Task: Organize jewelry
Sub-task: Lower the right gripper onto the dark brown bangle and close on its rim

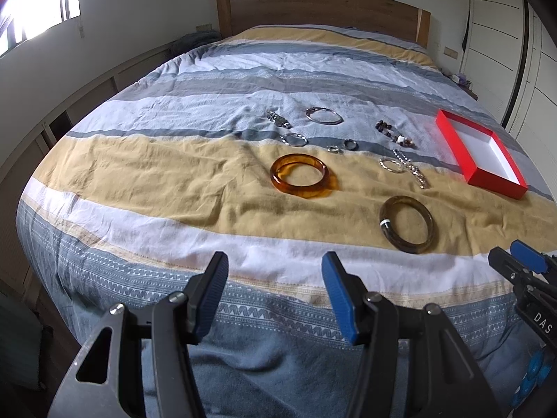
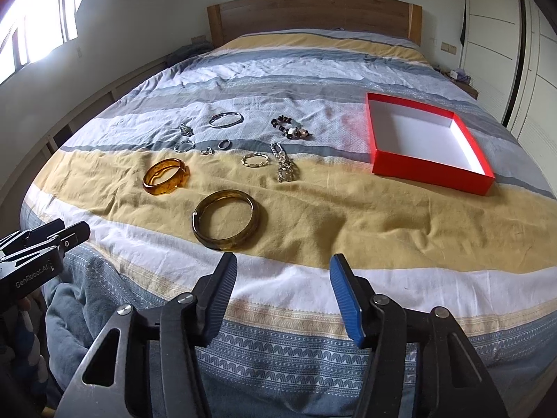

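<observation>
Both tongs hover over the foot of the bed (image 1: 139,181), nothing between their pads: left tongs (image 1: 275,292) spread wide, right tongs (image 2: 283,297) parted. Jewelry lies scattered on the striped duvet: amber bangle (image 1: 300,179), dark olive bangle (image 2: 226,224) nearest the right tongs, silver bangle (image 1: 324,115), beaded bracelet (image 2: 290,127), chain (image 2: 285,167). Red box (image 2: 431,146) sits open to their right, well apart.
</observation>
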Tool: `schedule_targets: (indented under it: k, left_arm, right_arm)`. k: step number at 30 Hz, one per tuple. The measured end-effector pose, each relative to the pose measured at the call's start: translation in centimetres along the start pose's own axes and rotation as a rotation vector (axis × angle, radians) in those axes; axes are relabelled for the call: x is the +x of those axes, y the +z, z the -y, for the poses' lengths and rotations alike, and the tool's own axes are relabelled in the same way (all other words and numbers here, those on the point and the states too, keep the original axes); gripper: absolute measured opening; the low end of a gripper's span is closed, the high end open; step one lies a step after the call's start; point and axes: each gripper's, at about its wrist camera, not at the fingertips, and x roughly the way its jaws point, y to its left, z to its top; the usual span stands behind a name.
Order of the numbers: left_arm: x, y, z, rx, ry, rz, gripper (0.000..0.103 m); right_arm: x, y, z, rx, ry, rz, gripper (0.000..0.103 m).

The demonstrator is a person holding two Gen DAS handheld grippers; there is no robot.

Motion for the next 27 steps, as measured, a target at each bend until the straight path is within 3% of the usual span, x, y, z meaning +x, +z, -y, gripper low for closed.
schedule_targets:
  k: [11, 27]
  left_arm:
    - [3.3, 0.9, -1.0, -0.022, 0.012, -0.049, 0.054]
    - [8.5, 5.7, -2.8, -0.118, -0.014, -0.087, 0.053]
  right_arm:
    - [4.3, 2.1, -0.7, 0.004, 0.072, -0.064, 0.035]
    - [11.3, 4.2, -1.8, -0.040, 0.133, -0.174, 0.026]
